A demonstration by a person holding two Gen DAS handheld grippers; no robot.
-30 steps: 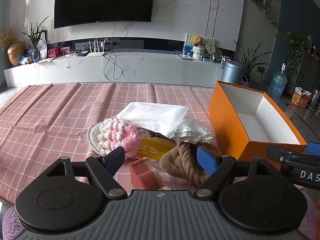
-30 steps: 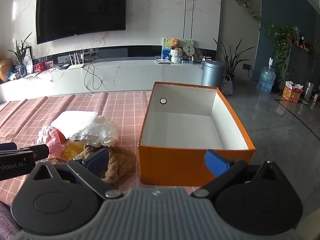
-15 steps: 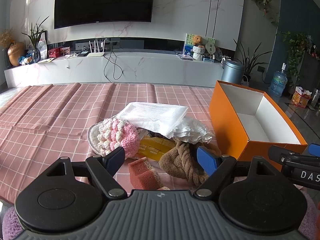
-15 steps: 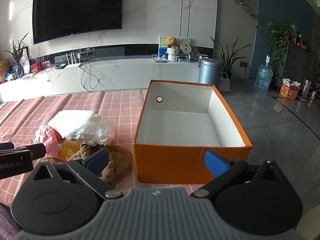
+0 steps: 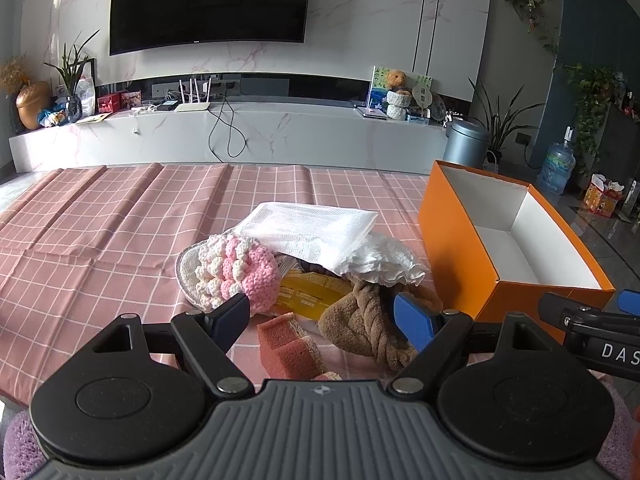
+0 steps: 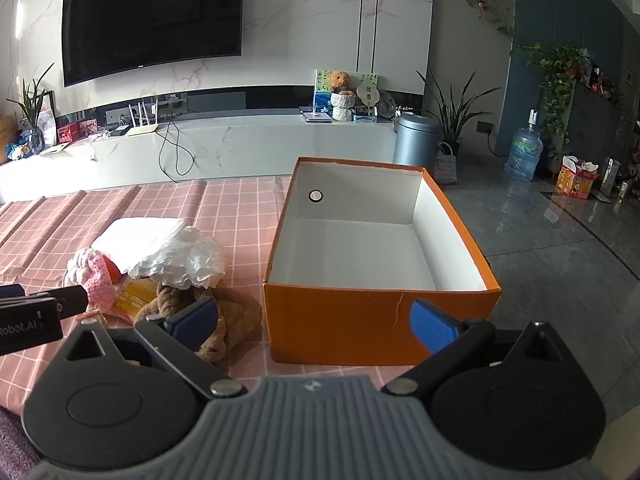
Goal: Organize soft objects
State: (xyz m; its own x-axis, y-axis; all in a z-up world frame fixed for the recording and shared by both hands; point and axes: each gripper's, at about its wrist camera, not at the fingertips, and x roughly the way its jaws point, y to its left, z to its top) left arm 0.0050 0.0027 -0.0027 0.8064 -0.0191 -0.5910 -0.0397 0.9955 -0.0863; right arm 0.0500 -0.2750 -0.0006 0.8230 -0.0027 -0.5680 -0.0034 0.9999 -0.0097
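Nothing is packed yet: the orange box (image 6: 380,316) stands empty on the pink checked cloth (image 5: 100,232), and the soft things lie heaped just beside it. The left gripper (image 5: 326,316) hangs wide open and empty over the sponge (image 5: 288,344) and the brown knitted piece (image 5: 368,320); the right gripper (image 6: 316,320), equally wide and empty, faces the box. The step in hand looks like the first pick: lower the left fingers astride one item, close, carry it across
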